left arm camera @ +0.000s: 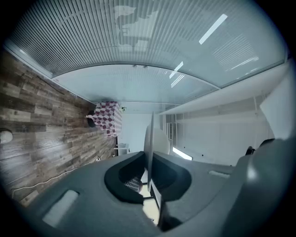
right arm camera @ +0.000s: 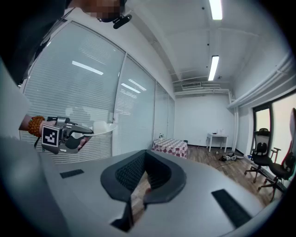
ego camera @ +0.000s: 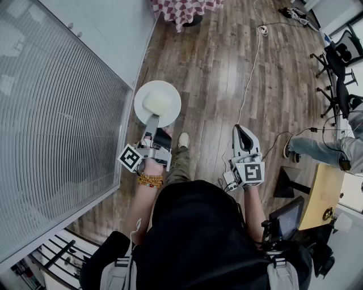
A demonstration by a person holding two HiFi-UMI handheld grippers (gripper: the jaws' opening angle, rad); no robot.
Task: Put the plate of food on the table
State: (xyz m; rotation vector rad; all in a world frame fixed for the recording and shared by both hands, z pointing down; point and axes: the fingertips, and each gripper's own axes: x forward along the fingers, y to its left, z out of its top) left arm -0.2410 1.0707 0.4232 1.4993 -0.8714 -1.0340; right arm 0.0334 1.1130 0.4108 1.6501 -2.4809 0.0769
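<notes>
A white plate point(ego camera: 157, 103) with a pale mound of food point(ego camera: 157, 101) is held level above the wooden floor, close to the glass wall. My left gripper point(ego camera: 152, 120) is shut on its near rim. In the left gripper view the plate point(left arm camera: 150, 139) shows edge-on, clamped between the jaws of the left gripper point(left arm camera: 150, 159). My right gripper point(ego camera: 243, 130) hangs to the right, shut and holding nothing. In the right gripper view the right gripper point(right arm camera: 144, 162) has its pads together, and the left gripper point(right arm camera: 64, 134) with the plate point(right arm camera: 104, 127) shows at the left. A table with a red checked cloth point(ego camera: 184, 8) point(right arm camera: 169, 147) stands far ahead.
A glass wall with blinds point(ego camera: 57, 113) runs along the left. A white cable point(ego camera: 252, 62) trails over the floor. Office chairs point(ego camera: 340, 62) and a person's legs point(ego camera: 317, 148) are at the right, beside a wooden tabletop point(ego camera: 320, 195). A small white desk point(right arm camera: 217, 136) stands at the far wall.
</notes>
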